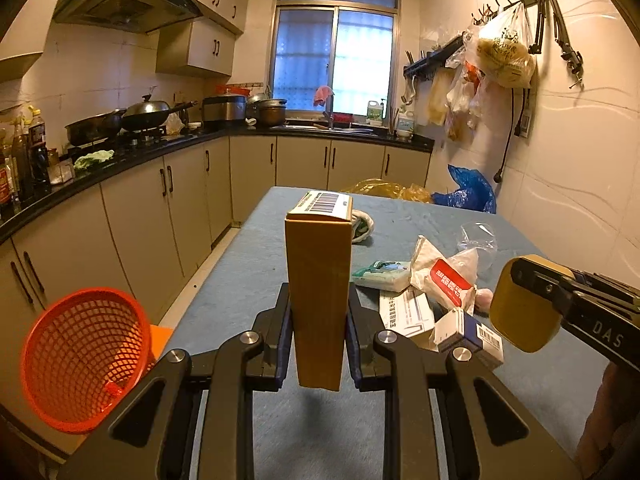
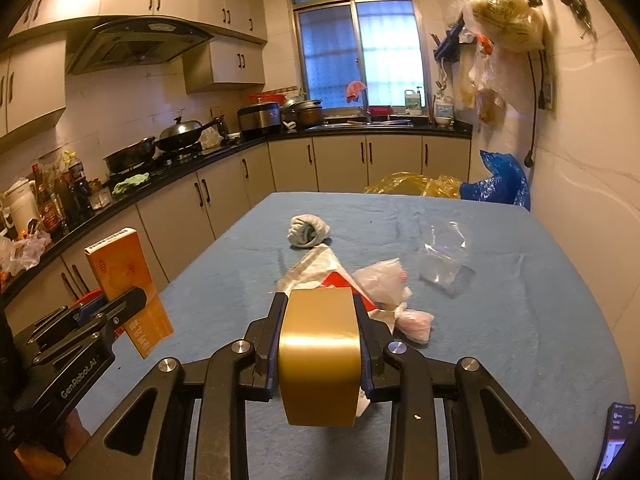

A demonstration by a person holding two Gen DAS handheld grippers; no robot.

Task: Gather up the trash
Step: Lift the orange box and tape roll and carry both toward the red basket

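Two pieces of trash are already in my grip, one per gripper, and what matters now is where the orange mesh basket lies from them. In the left wrist view it sits at the lower left of the frame, off the table's left edge and lower than the tabletop, its mouth tipped toward me. Just right of it, centre frame, my left gripper is clamped on the tall orange carton, which stands upright between the fingers with its long axis vertical and its barcoded end on top. So the basket is to the left of and below that carton, and my left hand is plainly the nearer one. Further right on the blue table the loose litter remains: a flat green-and-white packet, a white wrapper with a red label and a small blue-and-white box. At the right edge, my right gripper is closed around a gold roll of tape. I judge it would have to cross over the table to reach the basket.
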